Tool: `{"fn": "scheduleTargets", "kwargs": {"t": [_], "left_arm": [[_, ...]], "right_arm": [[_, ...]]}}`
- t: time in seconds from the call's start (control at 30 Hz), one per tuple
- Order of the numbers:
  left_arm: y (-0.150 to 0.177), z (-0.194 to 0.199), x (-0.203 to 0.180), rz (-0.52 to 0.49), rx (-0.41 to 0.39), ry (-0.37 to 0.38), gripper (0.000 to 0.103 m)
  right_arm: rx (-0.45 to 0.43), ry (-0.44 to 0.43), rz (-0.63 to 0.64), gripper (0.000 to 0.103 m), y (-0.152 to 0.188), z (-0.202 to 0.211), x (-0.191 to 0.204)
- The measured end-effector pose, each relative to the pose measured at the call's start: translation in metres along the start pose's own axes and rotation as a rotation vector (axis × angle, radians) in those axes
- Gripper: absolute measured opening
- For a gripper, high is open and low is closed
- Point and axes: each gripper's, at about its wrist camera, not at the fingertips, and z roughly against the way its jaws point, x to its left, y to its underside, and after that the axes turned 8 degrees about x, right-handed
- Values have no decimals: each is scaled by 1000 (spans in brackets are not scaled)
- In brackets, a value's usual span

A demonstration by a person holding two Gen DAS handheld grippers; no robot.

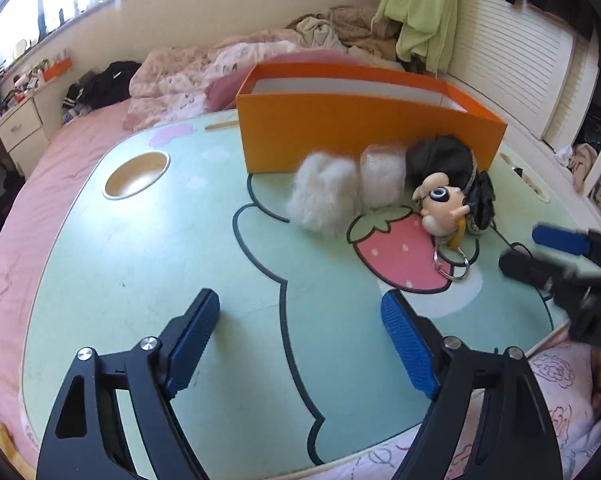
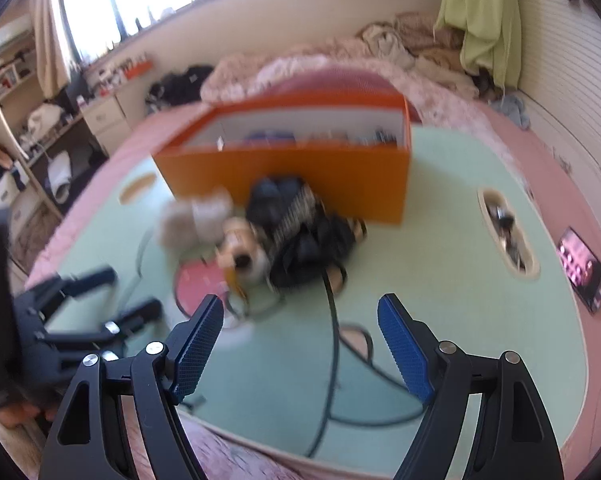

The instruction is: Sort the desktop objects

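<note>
Both hand-held grippers wide apart and empty over the green table [image 1: 148, 264]

Nearest, the left hand-held gripper [image 1: 300, 316] and right hand-held gripper [image 2: 300, 320] grip nothing; beyond lie a doll keychain [image 1: 440, 204], white fluffy pouch [image 1: 324, 200] and black bag [image 1: 444, 160], against the orange box [image 1: 340, 128].

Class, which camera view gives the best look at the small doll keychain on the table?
The left wrist view: the doll keychain is sharp, its big eye and metal rings clear. In the right wrist view, the doll is a motion-blurred shape beside the dark fabric bundle.
</note>
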Motion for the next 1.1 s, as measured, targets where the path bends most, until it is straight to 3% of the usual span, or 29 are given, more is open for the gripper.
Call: {"fn": "scheduleTargets", "kwargs": {"t": [0.03, 0.1, 0.17, 1.1], "left_arm": [[0, 0, 1, 5, 0, -8, 85], [1, -2, 2, 14, 4, -13, 103], [3, -2, 4, 16, 13, -7, 103], [0, -6, 5, 10, 2, -12, 103]], "right_arm": [[-7, 56, 31, 82, 3, -2, 5], [28, 93, 66, 91, 2, -8, 13], [38, 81, 86, 99, 3, -11, 14], [38, 66, 80, 103, 8, -12, 12]]}}
